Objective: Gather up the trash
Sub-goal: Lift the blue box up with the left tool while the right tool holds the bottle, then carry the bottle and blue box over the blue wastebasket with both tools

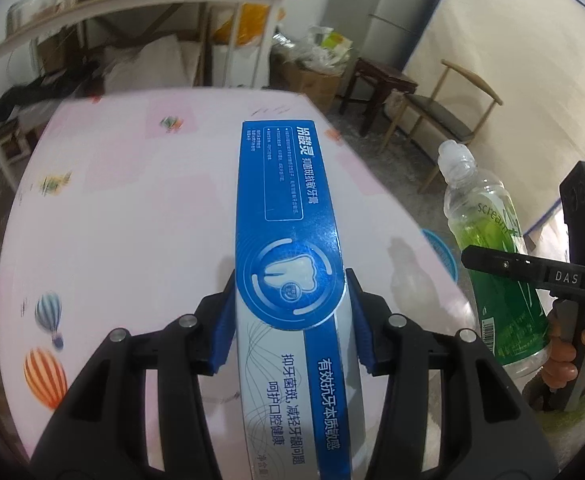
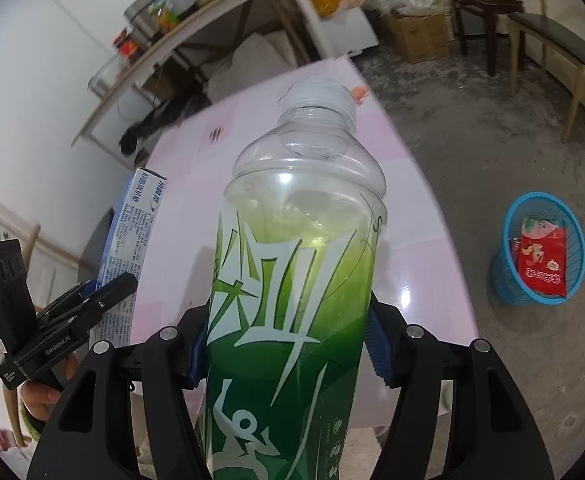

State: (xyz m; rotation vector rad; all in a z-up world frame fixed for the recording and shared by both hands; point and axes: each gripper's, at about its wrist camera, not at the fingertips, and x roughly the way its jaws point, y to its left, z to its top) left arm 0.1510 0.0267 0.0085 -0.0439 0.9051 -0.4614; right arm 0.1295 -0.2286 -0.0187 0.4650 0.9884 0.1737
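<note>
My left gripper (image 1: 290, 316) is shut on a long blue and white toothpaste box (image 1: 288, 240), held above the pink table (image 1: 132, 208). My right gripper (image 2: 288, 344) is shut on an uncapped clear plastic bottle with a green label (image 2: 296, 280), also held above the table. The bottle (image 1: 488, 248) and right gripper show at the right of the left wrist view. The box (image 2: 130, 240) and left gripper show at the left of the right wrist view. A blue mesh waste basket (image 2: 504, 280) stands on the floor to the right, with a red snack packet (image 2: 542, 256) inside.
The pink table has balloon prints (image 1: 46, 316). Beyond it stand a cluttered white shelf (image 1: 132, 12), cardboard boxes with bags (image 1: 316, 76), a dark stool (image 1: 380, 88) and a wooden chair (image 1: 440, 116) on the concrete floor.
</note>
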